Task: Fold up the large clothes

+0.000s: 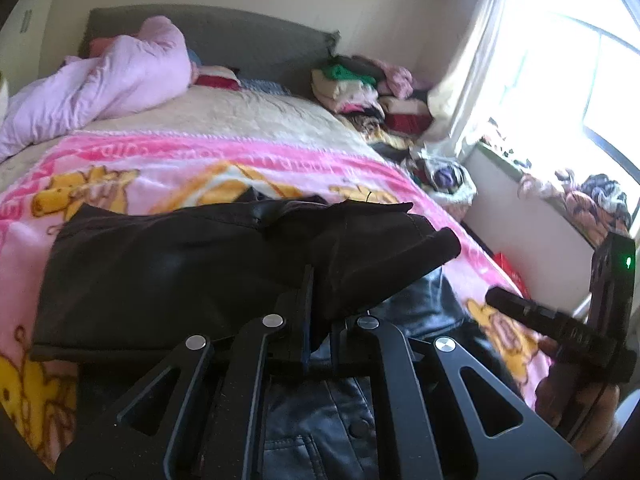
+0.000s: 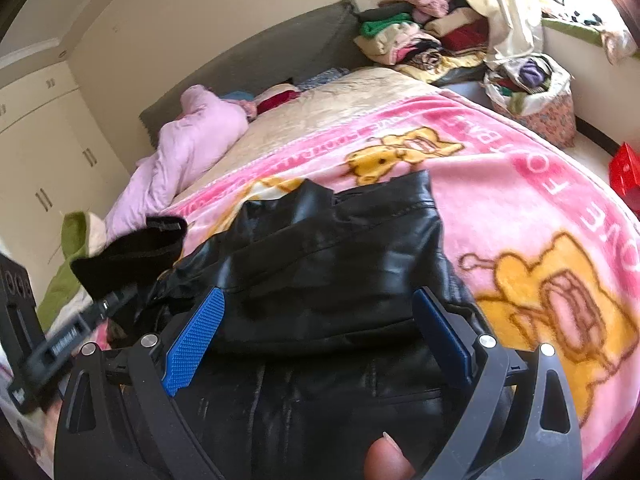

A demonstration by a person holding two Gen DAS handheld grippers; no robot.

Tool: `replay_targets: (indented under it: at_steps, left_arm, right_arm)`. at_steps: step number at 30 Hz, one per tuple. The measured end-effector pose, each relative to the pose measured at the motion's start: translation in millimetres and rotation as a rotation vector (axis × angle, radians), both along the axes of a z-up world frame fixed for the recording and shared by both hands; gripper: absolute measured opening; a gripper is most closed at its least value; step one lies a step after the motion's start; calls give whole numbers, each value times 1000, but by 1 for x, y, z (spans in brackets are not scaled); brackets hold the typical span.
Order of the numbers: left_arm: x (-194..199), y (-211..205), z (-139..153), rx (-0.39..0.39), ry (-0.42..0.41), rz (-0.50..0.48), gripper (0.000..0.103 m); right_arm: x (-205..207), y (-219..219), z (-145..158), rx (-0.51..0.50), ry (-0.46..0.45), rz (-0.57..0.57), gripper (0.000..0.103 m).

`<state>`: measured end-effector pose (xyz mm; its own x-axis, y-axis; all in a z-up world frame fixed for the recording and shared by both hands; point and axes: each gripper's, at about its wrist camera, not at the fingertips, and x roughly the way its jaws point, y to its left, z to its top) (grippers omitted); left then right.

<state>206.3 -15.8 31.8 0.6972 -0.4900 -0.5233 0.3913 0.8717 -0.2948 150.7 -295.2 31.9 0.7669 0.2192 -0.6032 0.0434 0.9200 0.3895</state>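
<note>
A black leather jacket (image 1: 168, 264) lies partly folded on the pink bear-print blanket (image 1: 168, 168). My left gripper (image 1: 316, 308) is shut on a fold of the jacket, a sleeve with a dark knit cuff (image 1: 440, 246), and holds it lifted over the jacket body. In the right wrist view the jacket (image 2: 320, 264) lies between the blue pads (image 2: 196, 336) of my right gripper (image 2: 320, 328), which is open just above it. The lifted cuff (image 2: 132, 256) and the left gripper's body show at the left there. The right gripper's body (image 1: 580, 328) shows at right in the left wrist view.
A crumpled pink duvet (image 1: 104, 88) lies at the head of the bed by the grey headboard (image 1: 248, 40). Stacked clothes (image 1: 360, 88) and a full laundry basket (image 2: 532, 92) stand beside the bed near the window. A red crate (image 2: 624, 176) sits on the floor.
</note>
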Motion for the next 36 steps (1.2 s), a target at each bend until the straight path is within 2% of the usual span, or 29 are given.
replay_targets:
  at_steps: [5,7,9,14,16,18,19,23,27,29,30,32,34,36]
  left_arm:
    - [5,-16,-20,60,53,-54,3]
    - [6,-24,-30,109,82,-76,8]
    - [7,-29,-39,173,99,-70,25]
    - [11,-27,-48,191,136,-73,28]
    - [11,-27,-48,216,150,-80,36]
    - [11,-27,-50,260,168,-81,65]
    - [9,-25,-50,280,169,-82,69]
    - [4,-20,-46,281,164,-90,76]
    - [-2,-18,-39,323,136,-91,93]
    - [-3,-18,-39,329,134,-91,94]
    - [-2,-18,-40,331,142,-91,94]
    - [-2,-21,-45,357,151,-90,94]
    - [-4,-24,-48,384,147,-89,94]
    - [-5,-25,-48,395,146,-89,94]
  right_arm:
    - [1,-7,-3,2,15,-25,94]
    - [2,-10,-2,10,21,-35,94]
    - [1,-12,0,16,22,-38,94]
    - [-2,-14,8,15,14,-37,94]
    - [-2,-16,9,25,18,-33,94]
    - [0,-18,10,42,26,-26,94]
    - [2,-17,10,54,36,-12,94]
    - [13,-9,5,108,89,44,94]
    - [29,3,-9,206,177,115,94]
    - [38,12,-22,257,242,161,92]
    - [40,16,-26,279,264,183,87]
    - [44,24,-34,319,300,224,82]
    - [48,31,-40,329,324,234,72]
    - [53,36,-46,355,349,253,68]
